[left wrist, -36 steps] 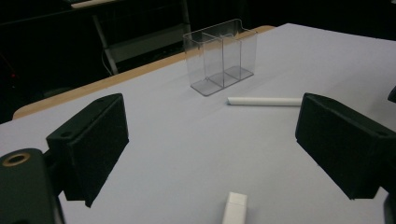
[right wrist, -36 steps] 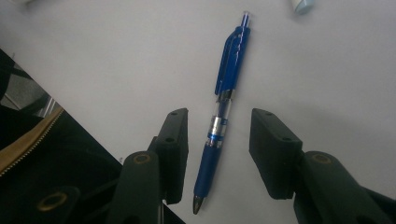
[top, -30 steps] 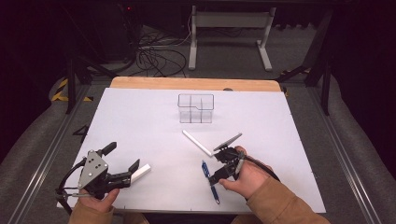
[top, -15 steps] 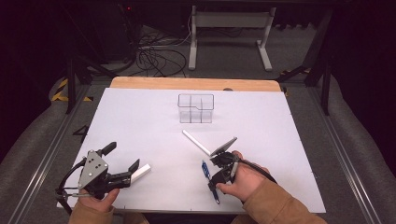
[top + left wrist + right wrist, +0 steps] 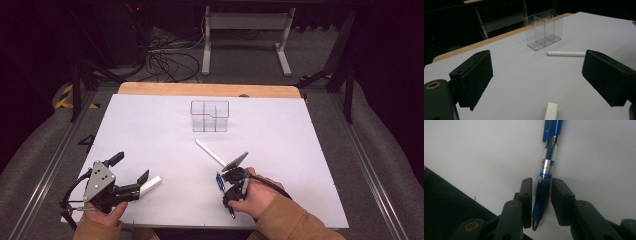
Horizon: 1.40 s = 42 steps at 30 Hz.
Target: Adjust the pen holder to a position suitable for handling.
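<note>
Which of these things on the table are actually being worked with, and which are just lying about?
In use:
- right gripper, its jaws just closing around the pen
- blue pen, lying on the white table

Lying about:
- left gripper, open, holding nothing
- white tube
- small white block
- clear divided holder, empty

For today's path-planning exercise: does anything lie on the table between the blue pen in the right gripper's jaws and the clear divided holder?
Yes. A white marker lies slantwise on the table between the blue pen, which the right gripper has just closed around, and the clear holder. Lifted, the pen would likely clear it.
</note>
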Motion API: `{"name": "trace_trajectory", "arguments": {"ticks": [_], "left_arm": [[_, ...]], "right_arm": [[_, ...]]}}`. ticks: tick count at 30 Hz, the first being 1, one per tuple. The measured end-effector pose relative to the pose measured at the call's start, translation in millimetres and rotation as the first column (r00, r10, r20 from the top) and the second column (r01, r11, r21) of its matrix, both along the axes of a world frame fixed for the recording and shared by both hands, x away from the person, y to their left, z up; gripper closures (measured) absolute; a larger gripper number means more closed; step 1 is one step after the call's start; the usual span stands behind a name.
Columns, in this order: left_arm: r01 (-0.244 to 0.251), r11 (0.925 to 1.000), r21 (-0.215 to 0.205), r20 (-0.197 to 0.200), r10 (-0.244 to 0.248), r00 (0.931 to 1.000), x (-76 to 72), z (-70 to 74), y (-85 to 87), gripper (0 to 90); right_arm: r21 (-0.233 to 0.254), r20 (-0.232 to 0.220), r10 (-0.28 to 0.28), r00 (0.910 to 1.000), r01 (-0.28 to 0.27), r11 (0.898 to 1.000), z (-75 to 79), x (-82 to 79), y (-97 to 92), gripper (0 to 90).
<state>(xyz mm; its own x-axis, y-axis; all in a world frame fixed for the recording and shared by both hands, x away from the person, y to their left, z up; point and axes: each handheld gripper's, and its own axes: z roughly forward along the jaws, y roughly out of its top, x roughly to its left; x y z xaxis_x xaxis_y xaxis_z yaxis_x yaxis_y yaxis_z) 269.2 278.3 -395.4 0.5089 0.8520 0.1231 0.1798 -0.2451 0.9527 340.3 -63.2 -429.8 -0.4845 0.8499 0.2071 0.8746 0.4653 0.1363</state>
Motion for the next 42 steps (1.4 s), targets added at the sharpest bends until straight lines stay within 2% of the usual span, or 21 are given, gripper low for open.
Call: {"name": "trace_trajectory", "arguments": {"ticks": [9, 15, 20, 30, 36, 42], "left_arm": [[-0.001, 1.0, -0.002, 0.0, 0.001, 1.0, 0.0, -0.1, -0.2, 10.4], [0.0, 1.0, 0.001, 0.003, 0.0, 1.0, -0.5, 0.1, -1.0, 10.5], [0.001, 1.0, 0.003, -0.001, -0.001, 1.0, -0.2, -0.1, -1.1, 10.5], [0.002, 1.0, 0.002, 0.003, -0.002, 1.0, -0.4, 0.2, -1.2, 10.4], [0.006, 1.0, 0.006, 0.002, -0.006, 1.0, -0.1, 0.1, -1.5, 10.4], [0.025, 0.9996, 0.009, -0.006, -0.025, 0.9997, -0.9, 3.2, -1.8, 11.2]], "right_arm": [[-0.036, 0.022, -0.024, 0.9995, 0.024, 0.999, -0.2, -1.9, 3.4, 79.1], [-0.045, 0.03, -0.04, 0.9987, 0.042, 0.998, -0.6, -3.0, 4.7, 79.5], [-0.04, 0.019, -0.054, 0.9984, 0.055, 0.998, -0.9, -1.8, 4.1, 79.9], [-0.044, 0.021, -0.05, 0.9985, 0.051, 0.998, -0.8, -2.0, 4.6, 80.0], [-0.032, 0.002, -0.048, 0.9988, 0.049, 0.998, -0.7, 0.4, 2.8, 80.4], [-0.024, 0.013, -0.013, 0.9998, 0.013, 1.0, 1.1, 0.4, 1.0, 80.6]]}}
